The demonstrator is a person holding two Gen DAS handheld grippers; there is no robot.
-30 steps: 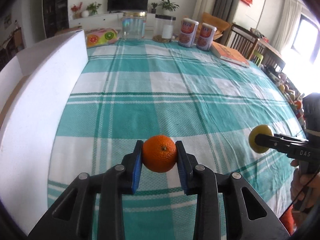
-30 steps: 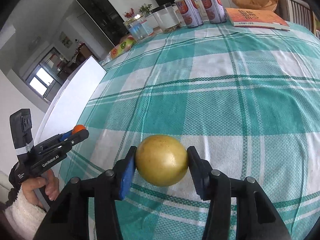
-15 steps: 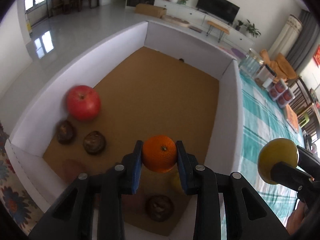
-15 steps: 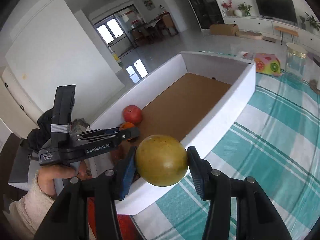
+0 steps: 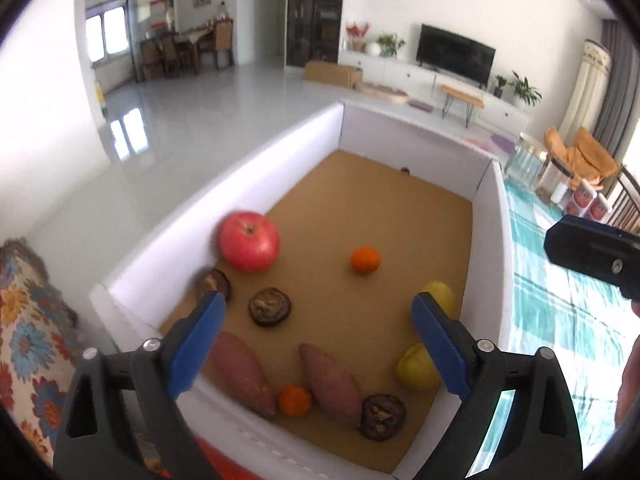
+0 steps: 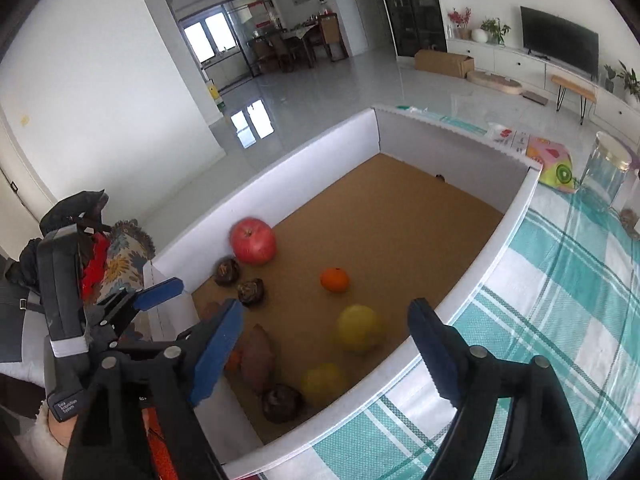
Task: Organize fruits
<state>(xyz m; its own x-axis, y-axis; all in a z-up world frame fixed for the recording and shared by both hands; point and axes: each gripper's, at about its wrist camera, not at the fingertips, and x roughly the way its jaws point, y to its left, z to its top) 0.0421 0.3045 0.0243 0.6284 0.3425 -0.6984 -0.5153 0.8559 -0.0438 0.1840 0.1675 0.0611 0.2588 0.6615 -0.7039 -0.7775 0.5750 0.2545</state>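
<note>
A white box (image 5: 280,148) (image 6: 516,216) with a brown floor holds the fruit. My left gripper (image 5: 320,312) is open and empty above the box's near end. My right gripper (image 6: 324,324) is open and empty over the box's right wall. An orange (image 5: 365,259) (image 6: 334,279) lies on the box floor. A yellow fruit (image 5: 440,296) (image 6: 357,327), blurred, lies near the right wall. A red apple (image 5: 249,241) (image 6: 253,241) rests against the left wall. A second yellow fruit (image 5: 416,368) (image 6: 324,380) and a small orange (image 5: 295,400) lie near the front.
Two sweet potatoes (image 5: 328,380) and several dark round items (image 5: 270,306) (image 6: 280,402) lie in the box's near end. The teal plaid tablecloth (image 6: 540,320) spreads right of the box, with a glass jar (image 6: 604,172) and cans (image 5: 588,200) at its far end.
Both grippers opened. The orange dropped from the left gripper and the yellow fruit from the right gripper onto the box floor.
</note>
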